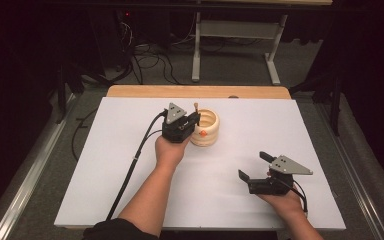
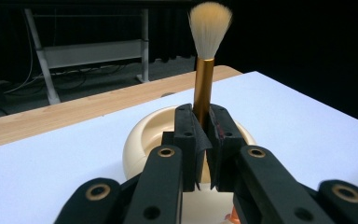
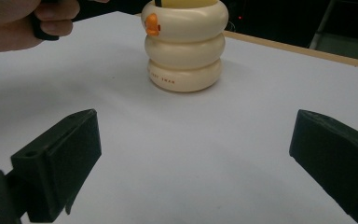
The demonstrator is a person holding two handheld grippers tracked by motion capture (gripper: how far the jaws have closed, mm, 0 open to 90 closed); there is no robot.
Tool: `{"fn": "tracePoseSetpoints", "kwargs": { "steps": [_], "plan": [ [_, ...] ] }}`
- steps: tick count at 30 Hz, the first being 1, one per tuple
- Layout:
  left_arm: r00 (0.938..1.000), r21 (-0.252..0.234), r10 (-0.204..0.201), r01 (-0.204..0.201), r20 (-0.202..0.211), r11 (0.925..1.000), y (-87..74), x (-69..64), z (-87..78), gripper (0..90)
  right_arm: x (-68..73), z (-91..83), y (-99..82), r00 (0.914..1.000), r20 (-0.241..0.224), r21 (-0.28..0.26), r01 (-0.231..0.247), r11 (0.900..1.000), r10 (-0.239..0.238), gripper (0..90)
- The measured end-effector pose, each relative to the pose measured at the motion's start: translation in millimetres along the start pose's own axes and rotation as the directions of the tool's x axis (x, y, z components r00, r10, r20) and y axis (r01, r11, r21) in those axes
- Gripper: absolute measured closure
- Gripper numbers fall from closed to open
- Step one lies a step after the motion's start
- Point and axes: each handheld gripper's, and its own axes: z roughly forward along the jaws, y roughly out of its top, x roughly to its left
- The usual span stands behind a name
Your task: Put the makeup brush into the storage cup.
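A cream ribbed holder (image 1: pixel 206 128) with a small orange duck mark stands on the white sheet, a little behind its middle. My left gripper (image 1: pixel 196 119) hangs over the holder's left rim, shut on a brush (image 2: pixel 203 84). The brush has a gold-brown handle and a pale bristle tuft (image 2: pixel 209 23) pointing up; its lower end dips into the holder (image 2: pixel 142 135). My right gripper (image 1: pixel 253 166) rests low at the front right, open, jaws wide apart with nothing between them, facing the holder (image 3: pixel 185 44).
The white sheet (image 1: pixel 105 165) covers a wooden table whose bare far edge (image 1: pixel 140 91) shows behind it. Beyond stand a metal table frame (image 1: pixel 196 45) and loose cables on the floor. A black cable (image 1: pixel 130 170) trails from my left gripper toward the front.
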Motion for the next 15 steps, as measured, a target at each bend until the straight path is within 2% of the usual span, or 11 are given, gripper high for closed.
{"fn": "tracePoseSetpoints", "kwargs": {
  "steps": [8,10,11,13,14,15],
  "plan": [
    [0.9998,0.006,0.017,-0.017,0.002,0.9998,-0.4,0.7,0.2,83.5,0.2,0.2,-0.2,1.0000,0.000,0.005,-0.009,0.9999,0.009,3.8],
    [0.9995,0.002,0.023,-0.023,0.020,0.9997,-0.9,0.5,0.2,83.0,0.1,0.3,-0.3,1.0000,-0.001,0.005,-0.009,0.9999,0.009,3.8],
    [0.9989,-0.004,0.020,-0.020,0.043,0.9998,-1.1,0.5,0.6,80.2,0.1,0.3,-0.3,1.0000,0.000,0.006,-0.009,0.9999,0.009,3.8],
    [0.9989,-0.006,0.007,-0.007,0.047,1.0000,-0.9,0.0,1.5,60.7,0.2,0.3,-0.3,1.0000,-0.001,0.007,-0.009,0.9999,0.009,4.1],
    [0.9995,-0.001,0.003,-0.003,0.032,1.0000,-0.6,-0.1,1.6,47.5,0.3,0.4,-0.3,1.0000,-0.001,0.006,-0.009,0.9999,0.009,4.1],
    [0.9997,0.005,-0.017,0.017,0.016,0.9999,-0.3,0.4,2.4,37.9,0.4,0.4,-0.3,1.0000,-0.001,0.006,-0.009,0.9999,0.009,4.1]
  ]
}}
